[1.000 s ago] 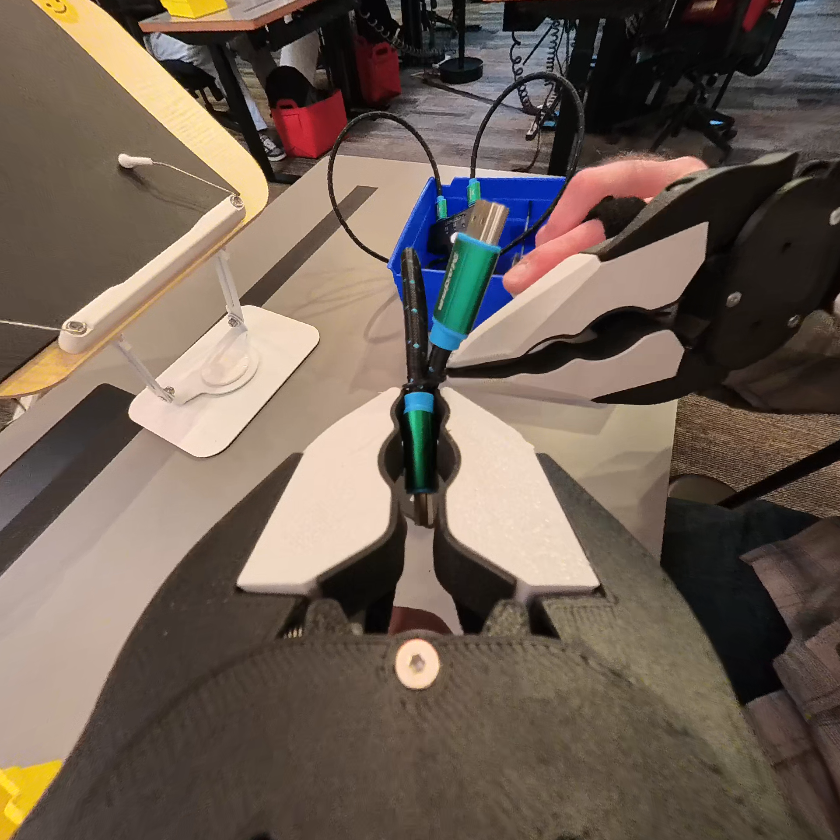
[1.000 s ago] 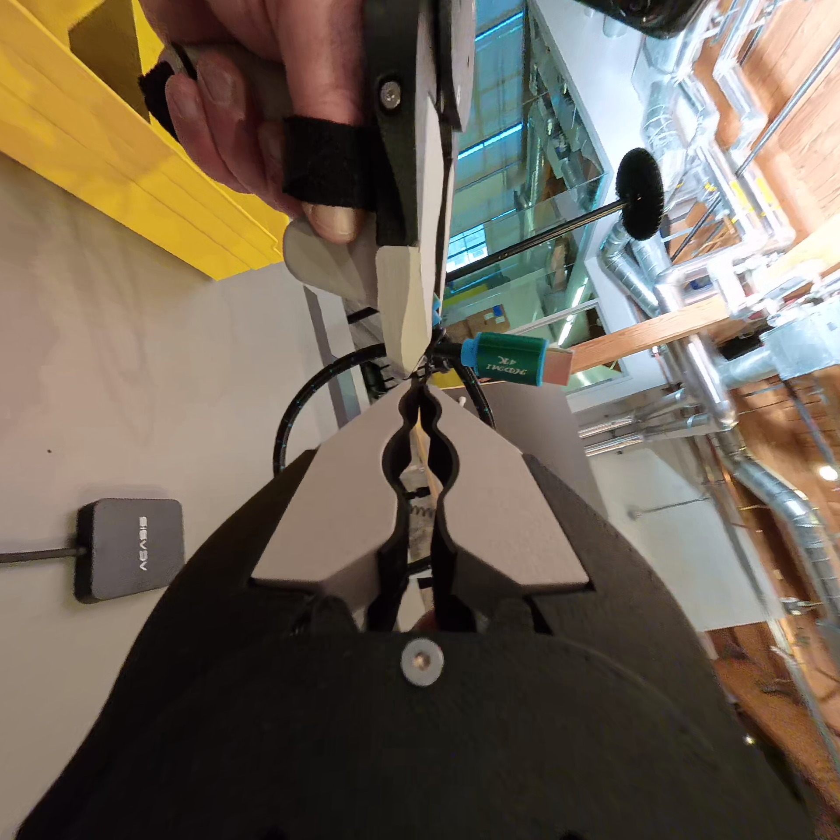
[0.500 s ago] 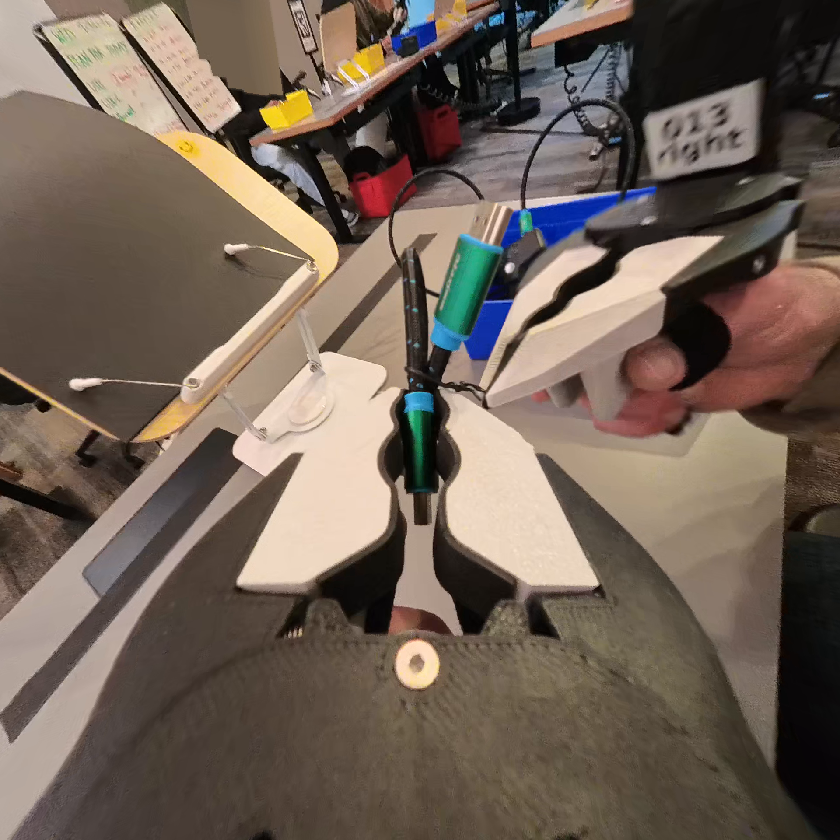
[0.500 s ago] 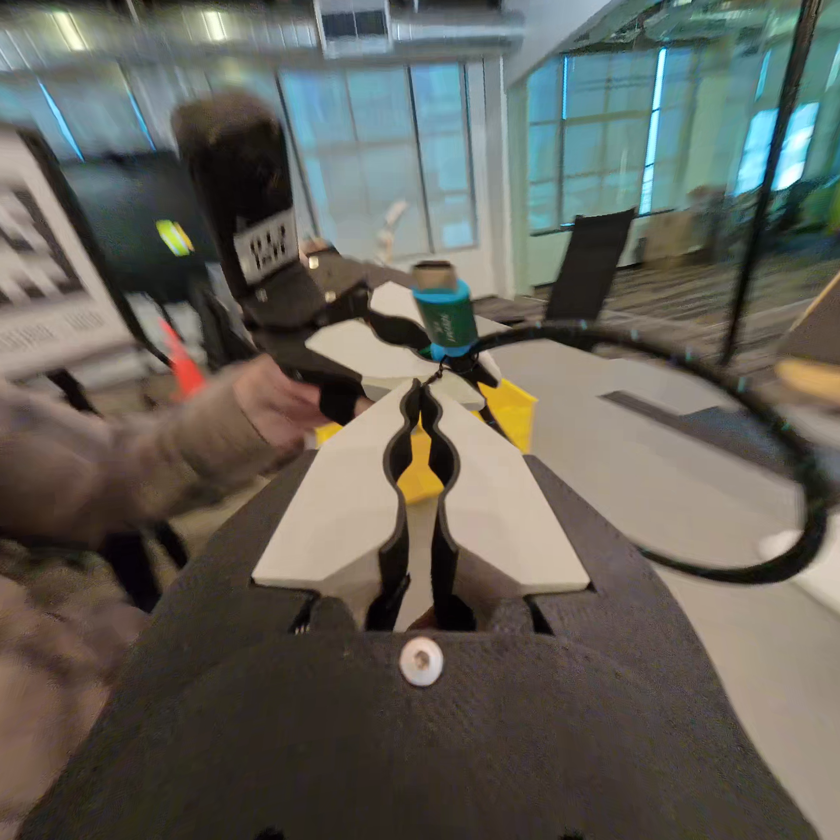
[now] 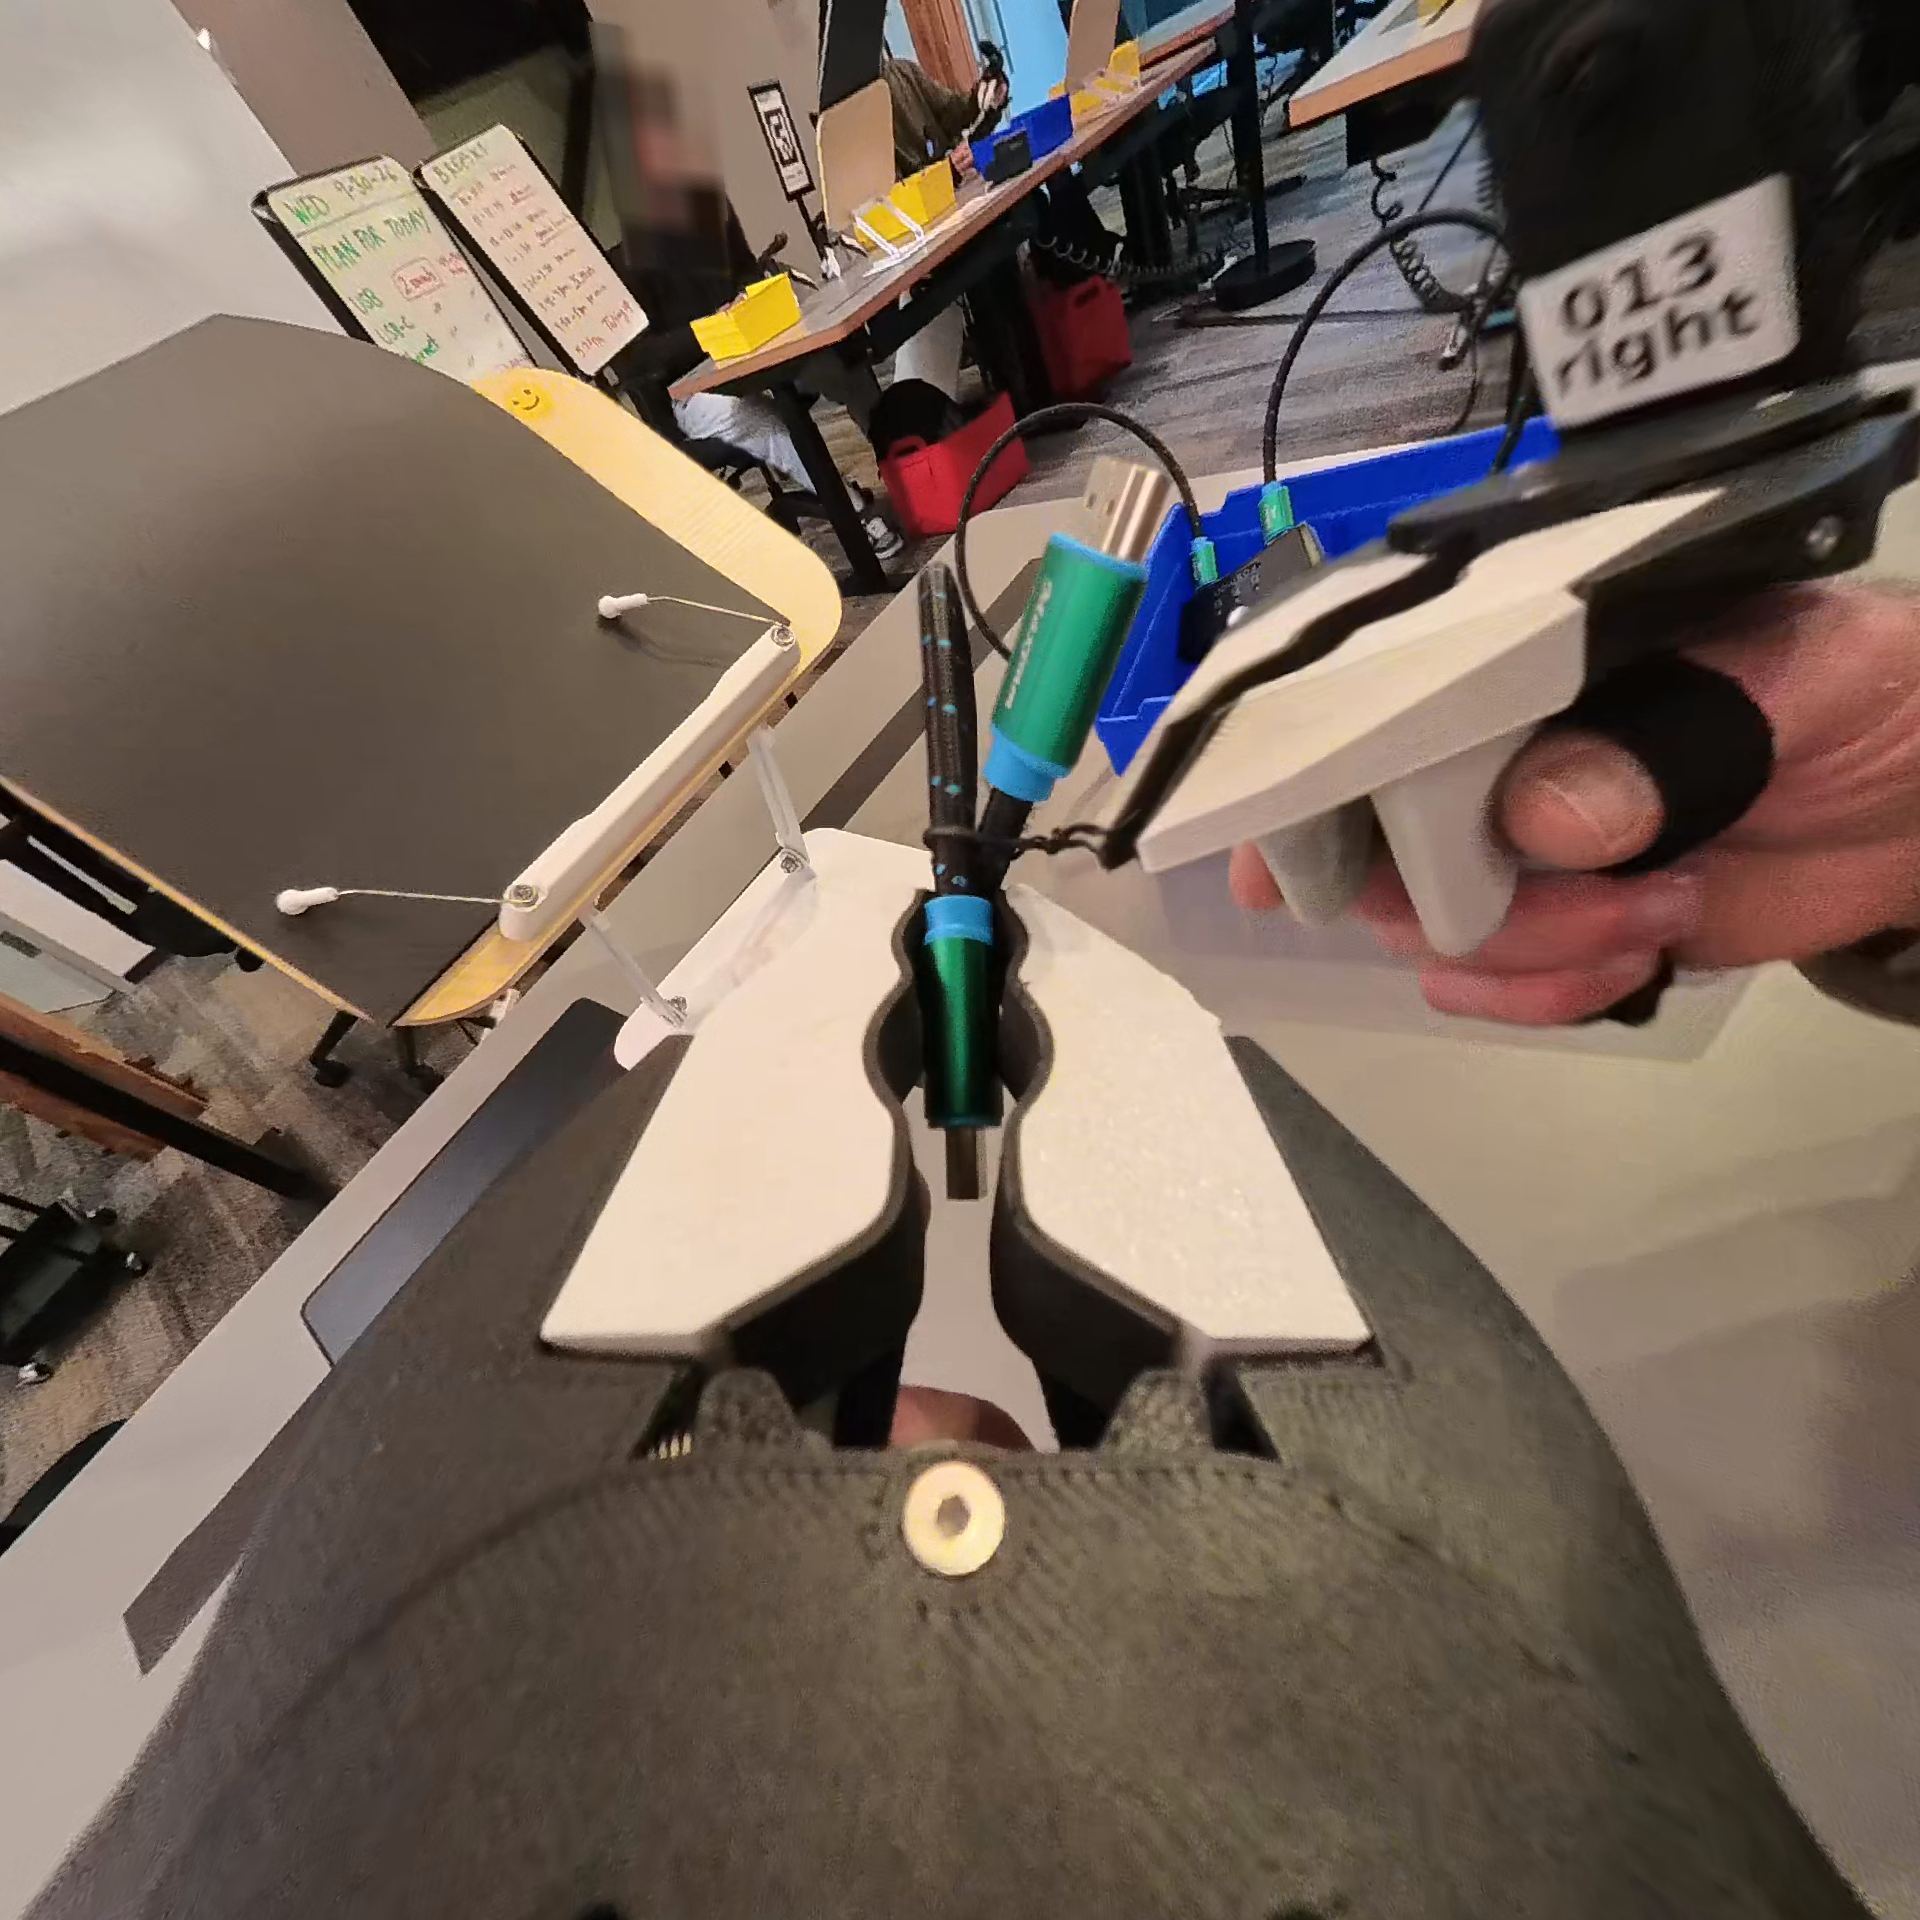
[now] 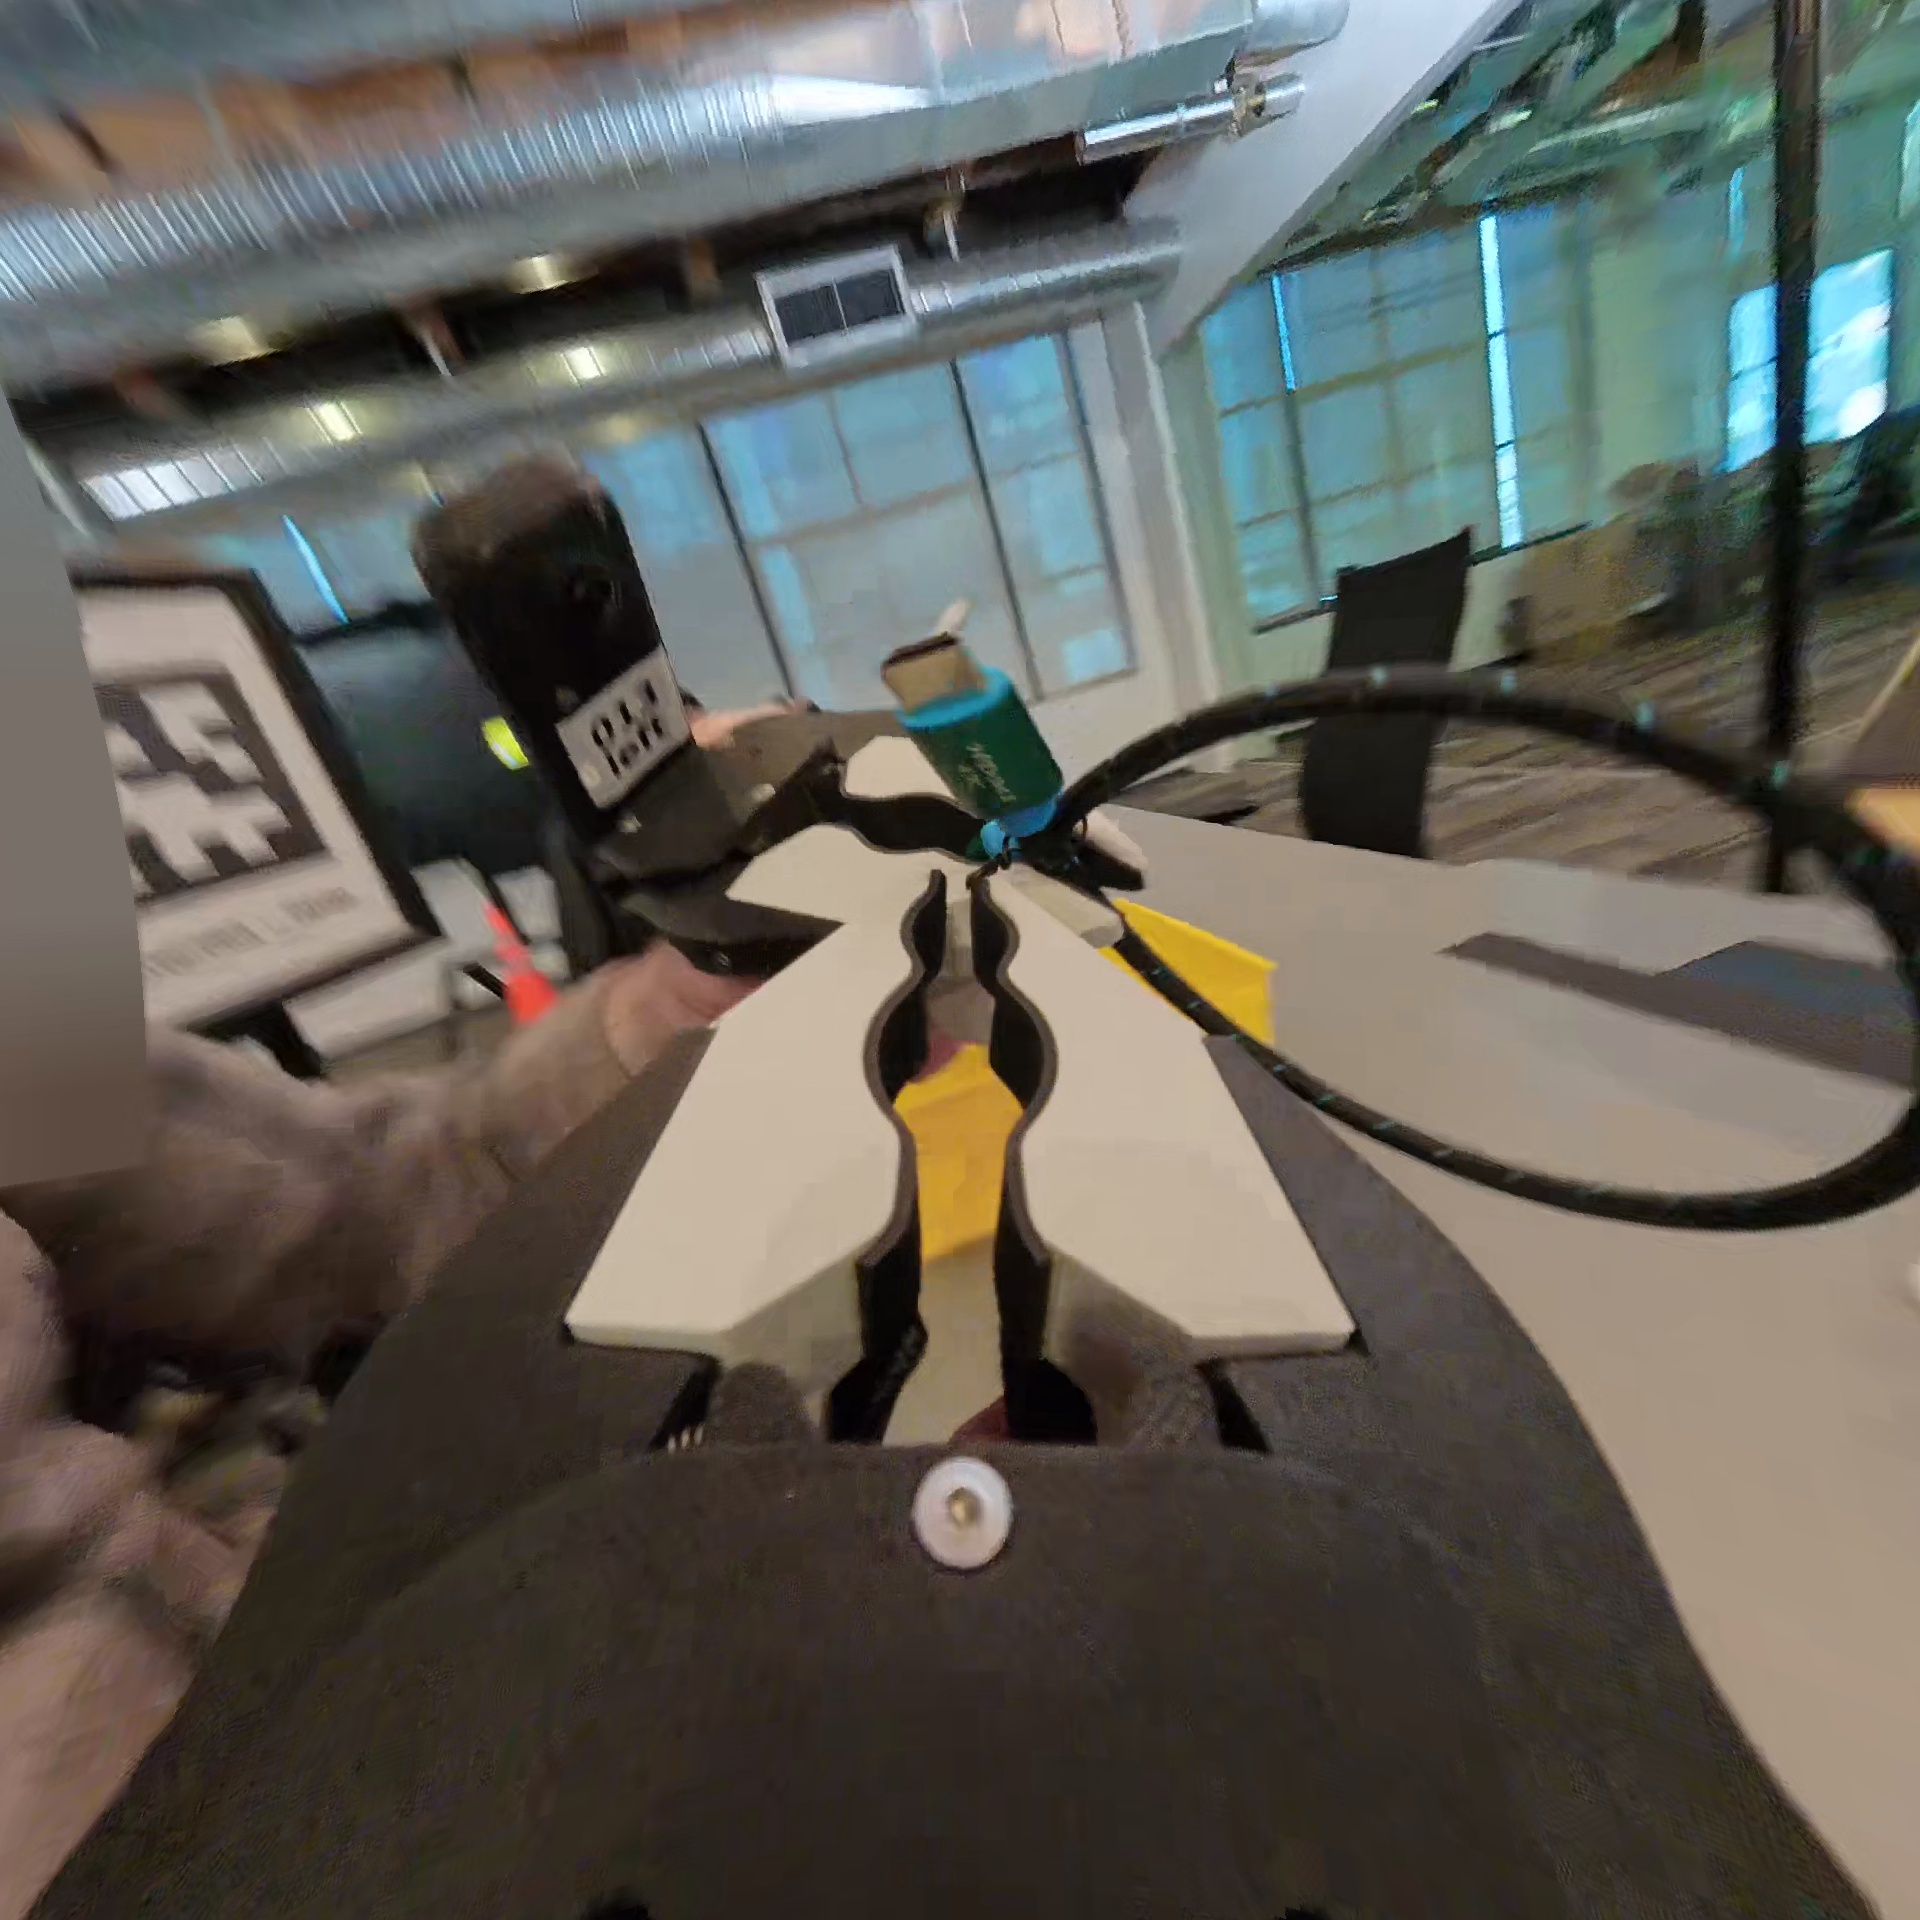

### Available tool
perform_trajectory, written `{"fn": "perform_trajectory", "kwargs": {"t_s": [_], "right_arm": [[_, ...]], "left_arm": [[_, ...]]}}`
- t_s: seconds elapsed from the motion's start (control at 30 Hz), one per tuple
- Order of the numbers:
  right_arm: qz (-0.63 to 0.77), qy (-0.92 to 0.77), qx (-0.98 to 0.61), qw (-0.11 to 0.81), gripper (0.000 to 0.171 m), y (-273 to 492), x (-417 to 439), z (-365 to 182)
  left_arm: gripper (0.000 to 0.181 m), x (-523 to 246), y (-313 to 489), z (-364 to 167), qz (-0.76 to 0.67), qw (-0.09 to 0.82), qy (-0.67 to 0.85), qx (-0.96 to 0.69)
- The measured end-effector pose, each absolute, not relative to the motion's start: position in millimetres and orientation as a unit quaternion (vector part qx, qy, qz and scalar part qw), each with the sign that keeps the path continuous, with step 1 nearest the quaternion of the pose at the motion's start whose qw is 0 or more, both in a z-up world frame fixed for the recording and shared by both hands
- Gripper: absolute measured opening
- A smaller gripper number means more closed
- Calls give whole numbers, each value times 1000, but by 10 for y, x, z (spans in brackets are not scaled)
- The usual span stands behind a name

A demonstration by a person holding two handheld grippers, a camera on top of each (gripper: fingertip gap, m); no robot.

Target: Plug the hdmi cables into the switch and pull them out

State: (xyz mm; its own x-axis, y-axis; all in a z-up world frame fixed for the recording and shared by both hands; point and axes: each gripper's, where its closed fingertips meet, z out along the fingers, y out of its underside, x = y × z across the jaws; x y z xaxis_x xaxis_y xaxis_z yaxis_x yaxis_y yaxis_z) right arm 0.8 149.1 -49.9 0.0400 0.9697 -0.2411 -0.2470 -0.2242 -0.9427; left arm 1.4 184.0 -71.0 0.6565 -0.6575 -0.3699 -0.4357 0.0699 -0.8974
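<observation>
Bin (image 5: 1164, 665) sits on the table (image 5: 1558, 1195) behind the right claw (image 5: 1127, 842); a stand (image 5: 644, 810) lies left.

Both wrist views, facing each other closely, share the green plug (image 5: 1062, 652).

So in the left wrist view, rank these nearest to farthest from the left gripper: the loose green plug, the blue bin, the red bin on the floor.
From the left gripper:
1. Loose green plug, just ahead of the fingertips, slightly right.
2. Blue bin, behind it on the table, to the right.
3. Red bin, beyond the table's far edge on the floor.
</observation>
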Motion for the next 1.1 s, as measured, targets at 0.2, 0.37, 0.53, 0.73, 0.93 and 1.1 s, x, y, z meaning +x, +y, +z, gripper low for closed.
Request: {"fn": "perform_trajectory", "kwargs": {"t_s": [0.2, 0.37, 0.53, 0.73, 0.93, 1.1], "right_arm": [[395, -471, -500, 610, 6, 1512, 32, -611], [203, -534, -451, 686, 4, 1554, 44, -660], [56, -576, -392, 715, 7, 1562, 56, -687], [-84, -597, -334, 724, 16, 1621, 75, -706], [-128, -608, -312, 719, 14, 1641, 49, -743], [-146, -613, -298, 717, 8, 1630, 33, -750]], "left_arm": [[9, 58, 1816, -740, -93, 598, 412, -681], [9, 77, 1799, -753, -97, 591, 415, -685], [9, 80, 1793, -788, -99, 579, 421, -691], [9, 83, 1789, -818, -98, 569, 424, -698], [9, 111, 1761, -843, -102, 557, 431, -702], [9, 122, 1748, -838, -112, 551, 429, -706]]}}
